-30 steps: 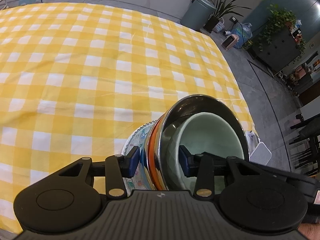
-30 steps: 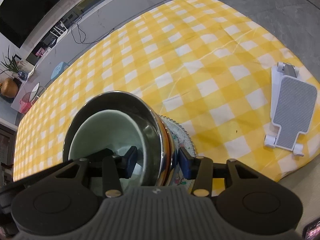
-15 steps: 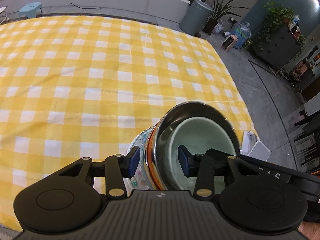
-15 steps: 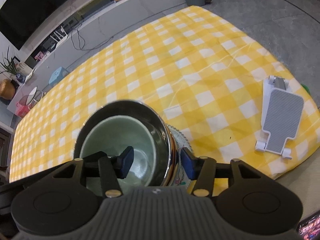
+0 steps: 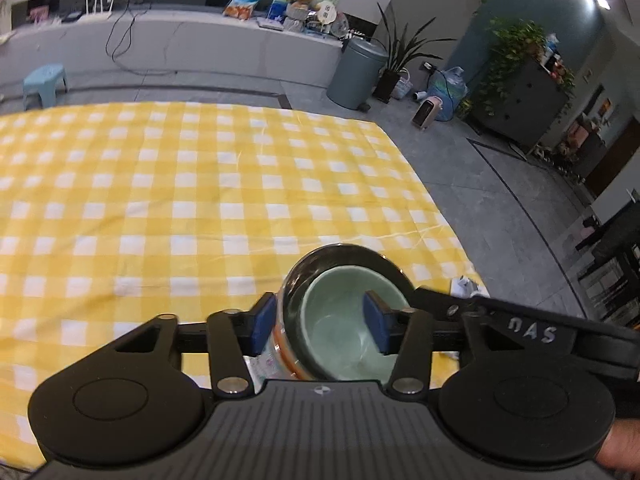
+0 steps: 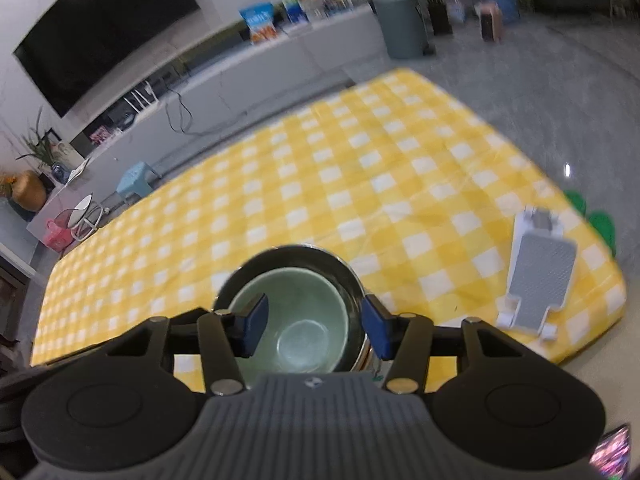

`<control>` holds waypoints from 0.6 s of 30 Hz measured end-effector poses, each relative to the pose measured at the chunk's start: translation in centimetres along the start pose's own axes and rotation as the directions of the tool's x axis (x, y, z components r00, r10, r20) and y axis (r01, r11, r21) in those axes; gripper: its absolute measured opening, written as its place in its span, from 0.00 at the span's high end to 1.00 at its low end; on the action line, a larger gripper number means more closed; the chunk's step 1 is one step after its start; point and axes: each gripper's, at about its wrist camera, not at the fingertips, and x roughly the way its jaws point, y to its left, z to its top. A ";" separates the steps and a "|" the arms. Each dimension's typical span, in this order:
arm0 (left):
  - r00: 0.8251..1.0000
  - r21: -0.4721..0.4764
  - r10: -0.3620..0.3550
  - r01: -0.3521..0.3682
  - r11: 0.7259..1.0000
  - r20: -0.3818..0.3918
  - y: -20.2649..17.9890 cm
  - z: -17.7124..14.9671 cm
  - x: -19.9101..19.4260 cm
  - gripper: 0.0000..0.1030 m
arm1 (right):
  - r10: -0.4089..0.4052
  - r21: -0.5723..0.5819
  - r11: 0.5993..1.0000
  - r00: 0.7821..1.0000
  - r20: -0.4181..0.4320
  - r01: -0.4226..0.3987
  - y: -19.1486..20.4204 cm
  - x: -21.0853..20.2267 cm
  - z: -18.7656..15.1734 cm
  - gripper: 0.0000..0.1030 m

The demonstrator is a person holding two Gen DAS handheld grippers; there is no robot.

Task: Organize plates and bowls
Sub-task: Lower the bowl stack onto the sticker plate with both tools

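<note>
A stack of dishes stands near the front edge of the yellow checked tablecloth (image 5: pixel 200 200): a pale green bowl (image 5: pixel 344 316) sits inside a steel bowl (image 5: pixel 340 256), over an orange rim and a patterned plate (image 5: pixel 264 364). My left gripper (image 5: pixel 318 322) is open, its blue pads on either side of the stack's left rim. In the right wrist view the green bowl (image 6: pixel 296 312) sits in the steel bowl (image 6: pixel 288 256); my right gripper (image 6: pixel 314 328) is open, straddling the right rim.
A white and grey phone stand (image 6: pixel 536 272) lies on the cloth at the right corner. Beyond the table are a grey bin (image 5: pixel 360 72), plants, a blue stool (image 5: pixel 44 80), a long low counter and a wall TV (image 6: pixel 100 28).
Both grippers have opened wider and pulled back and up from the stack. The stack looks smaller and more upright, and more of the room shows.
</note>
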 end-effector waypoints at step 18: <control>0.997 0.031 0.079 -0.078 0.996 -0.019 1.5 -5.0 -1.1 0.11 | -0.171 -0.175 0.966 0.977 0.124 0.191 1.3 -2.1 -7.3 0.27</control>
